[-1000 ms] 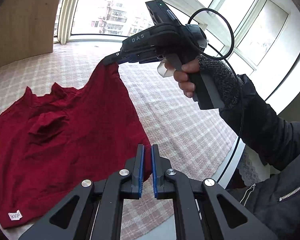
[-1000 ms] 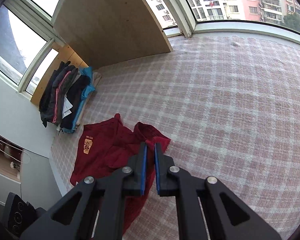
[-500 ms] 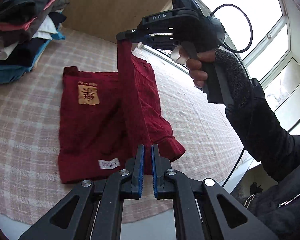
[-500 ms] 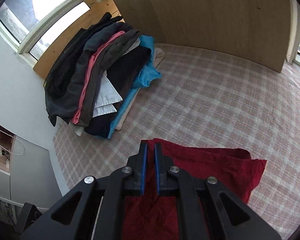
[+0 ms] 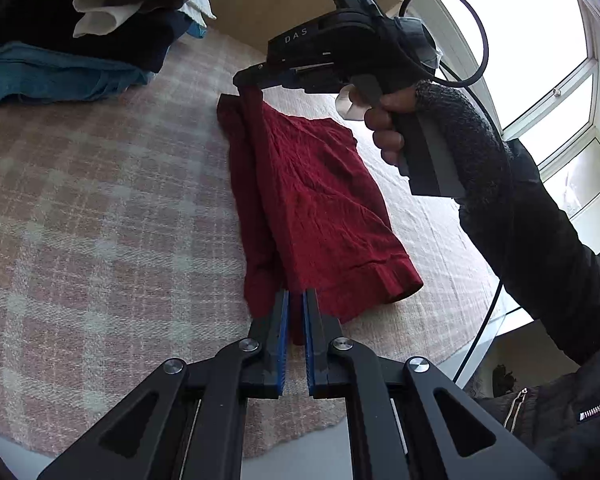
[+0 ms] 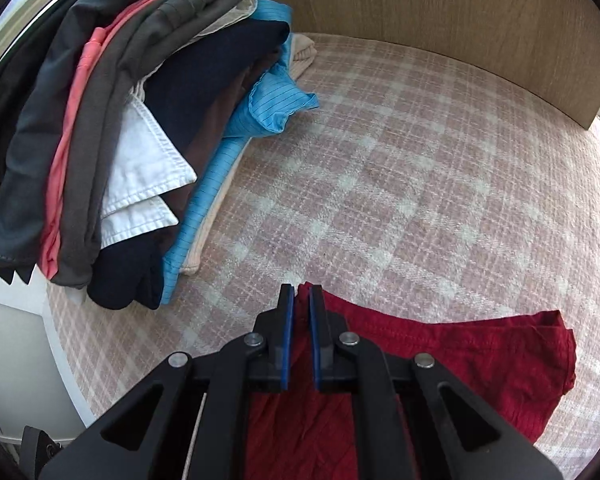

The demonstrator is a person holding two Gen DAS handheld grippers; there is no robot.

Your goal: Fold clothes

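- The red garment now lies doubled on the plaid blanket, its printed face folded under since a moment ago.
- Our left gripper and right gripper each pinch an end of the fold; we judge release comes next.
- The folded pile sits nearby.

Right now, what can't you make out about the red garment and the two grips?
- Left gripper: its own fingers hide the red garment's edge, so how much cloth is clamped is unclear.
- Right gripper: right wrist view, its body covers the near cloth.
- Garment's underside layers: hidden beneath the folded-over panel.
- Pile of folded clothes: cut off by the frame edge in both views.
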